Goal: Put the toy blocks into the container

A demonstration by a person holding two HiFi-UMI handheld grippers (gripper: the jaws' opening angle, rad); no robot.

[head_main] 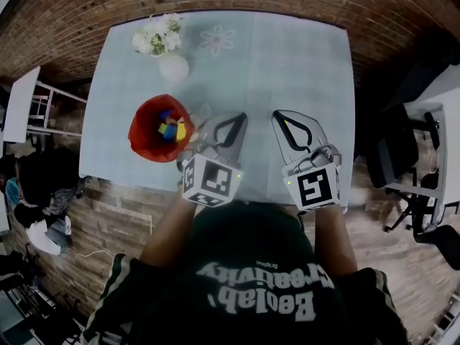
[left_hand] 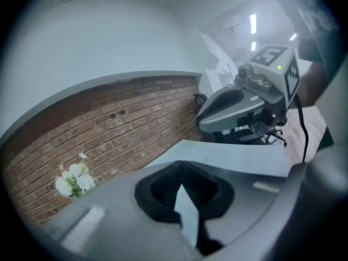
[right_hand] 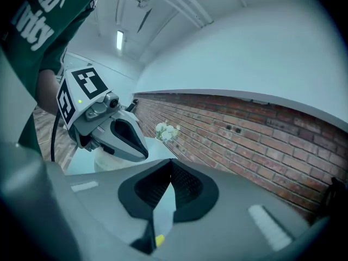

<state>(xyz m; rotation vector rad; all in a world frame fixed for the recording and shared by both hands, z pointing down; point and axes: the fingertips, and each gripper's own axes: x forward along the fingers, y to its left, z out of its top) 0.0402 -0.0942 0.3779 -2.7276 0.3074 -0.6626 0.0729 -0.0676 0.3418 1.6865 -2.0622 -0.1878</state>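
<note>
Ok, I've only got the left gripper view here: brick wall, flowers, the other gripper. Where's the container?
Observer: The head view shows the red container on the table, just left of the left gripper.
Operator: Anything in it?
Observer: Yes, blue and yellow toy blocks lie inside it.
Operator: And is the right gripper holding anything?
Observer: No. The right gripper view shows the right gripper with its fingers together and nothing between them.
</note>
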